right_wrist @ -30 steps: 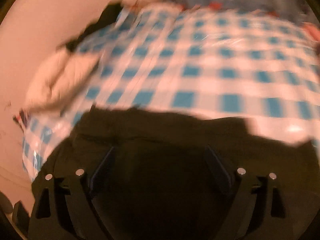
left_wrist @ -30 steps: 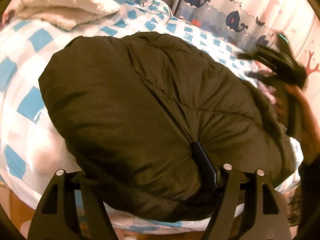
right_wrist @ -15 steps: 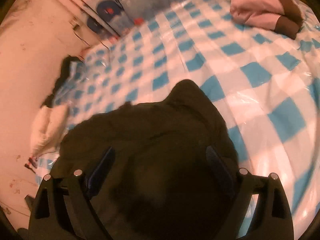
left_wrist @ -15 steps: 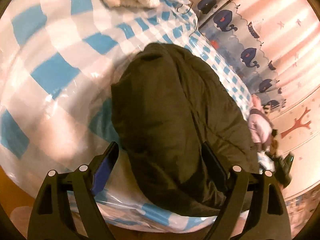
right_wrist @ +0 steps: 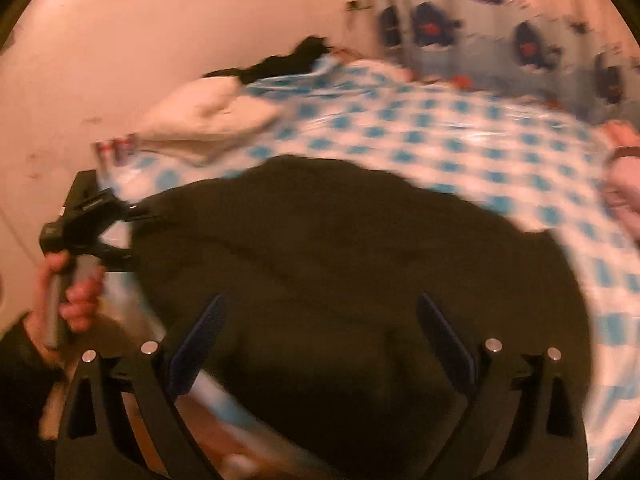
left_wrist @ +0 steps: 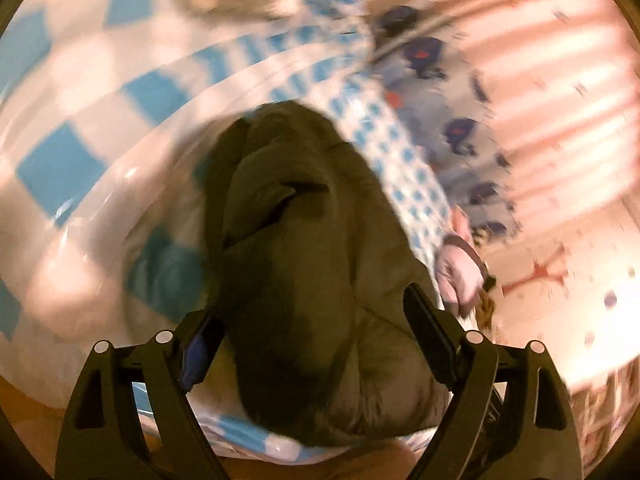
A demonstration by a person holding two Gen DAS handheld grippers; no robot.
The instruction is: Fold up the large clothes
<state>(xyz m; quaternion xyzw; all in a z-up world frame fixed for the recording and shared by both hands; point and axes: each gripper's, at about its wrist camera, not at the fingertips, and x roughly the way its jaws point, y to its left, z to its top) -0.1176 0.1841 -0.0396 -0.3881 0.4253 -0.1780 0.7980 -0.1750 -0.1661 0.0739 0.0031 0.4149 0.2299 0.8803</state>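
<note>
The jacket [left_wrist: 304, 272] lies at the near edge of the bed [left_wrist: 80, 128], gathered into a compact, rounded bundle; judged from this shape, the main folds are done. The left tool [left_wrist: 312, 344] stands wide, its fingers either side of the bundle, gripping nothing; the right tool [right_wrist: 320, 344] is likewise wide, above the jacket, holding no cloth. Both views are blurred; seams and edges cannot be read. Remaining work, as a judgement: check the bundle for loose parts, press it flat, square it to the bed edge. A white garment [right_wrist: 208, 116] lies at the far left corner; a pink item [right_wrist: 624, 184] lies at the right edge; whether these await folding cannot be told.
</note>
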